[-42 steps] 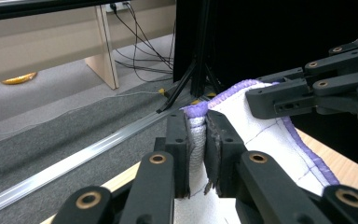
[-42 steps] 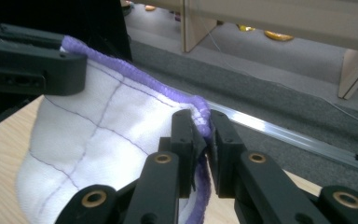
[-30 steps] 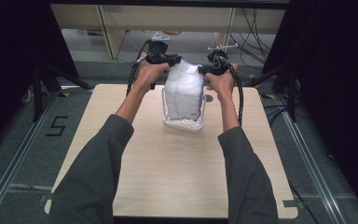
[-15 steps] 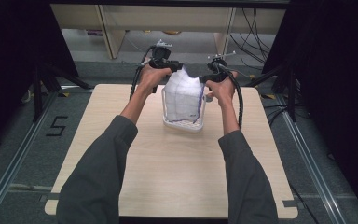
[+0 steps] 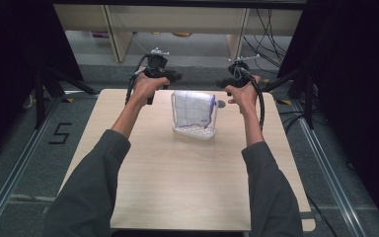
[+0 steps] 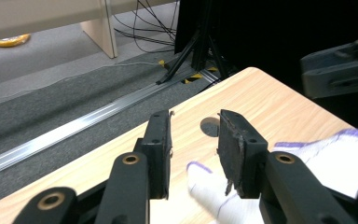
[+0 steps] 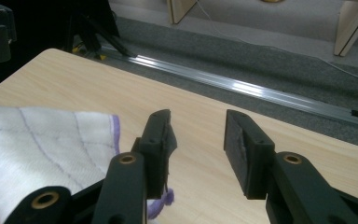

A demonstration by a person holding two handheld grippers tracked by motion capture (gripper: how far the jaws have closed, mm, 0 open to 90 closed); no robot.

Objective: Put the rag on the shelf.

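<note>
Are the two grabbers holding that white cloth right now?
No. Both the left gripper and right gripper are open, just let go; the cloth sits in its basket.

Both forearms are extended forward and spread apart. The left hand-held gripper (image 5: 170,75) and the right hand-held gripper (image 5: 225,82) are held level, jaws turned inward. Both sets of jaws have just been opening, with nothing clamped between them.

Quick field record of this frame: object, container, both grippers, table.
object: white cloth with purple lines, folded, standing in the basket
container: small clear basket, mid-table toward the far edge
left gripper: fingers have just been opening, nothing pressed between them, beside the cloth's left
right gripper: fingers have just been opening, nothing between them, beside the cloth's right
table: light wood
</note>
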